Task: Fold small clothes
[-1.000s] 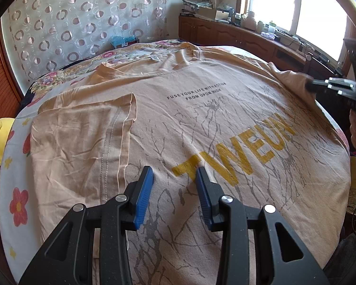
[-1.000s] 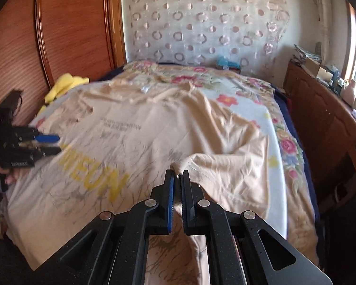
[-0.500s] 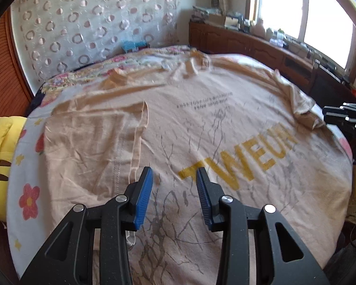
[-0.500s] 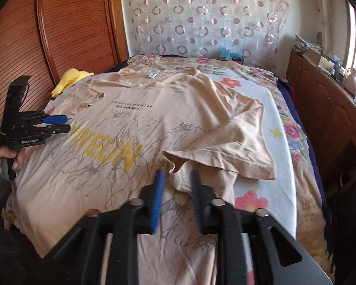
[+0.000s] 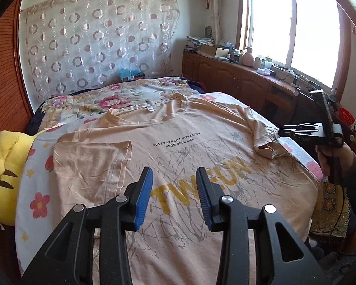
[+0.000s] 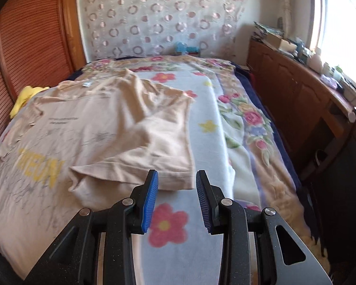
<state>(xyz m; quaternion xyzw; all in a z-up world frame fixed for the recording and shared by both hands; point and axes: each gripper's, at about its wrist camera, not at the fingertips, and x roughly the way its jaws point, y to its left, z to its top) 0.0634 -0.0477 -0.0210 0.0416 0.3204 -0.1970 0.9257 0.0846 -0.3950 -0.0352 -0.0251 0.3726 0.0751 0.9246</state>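
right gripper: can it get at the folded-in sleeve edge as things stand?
Probably yes. The right gripper is open and empty, and the sleeve hem lies just ahead of its fingertips on the T-shirt, with nothing between. The left gripper hangs over the shirt's other side, out of the way.

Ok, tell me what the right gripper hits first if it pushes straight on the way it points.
Probably the floral blanket: the open right gripper points down at it, just short of the folded sleeve's hem on the T-shirt. Depth is unclear, so it might meet that hem instead.
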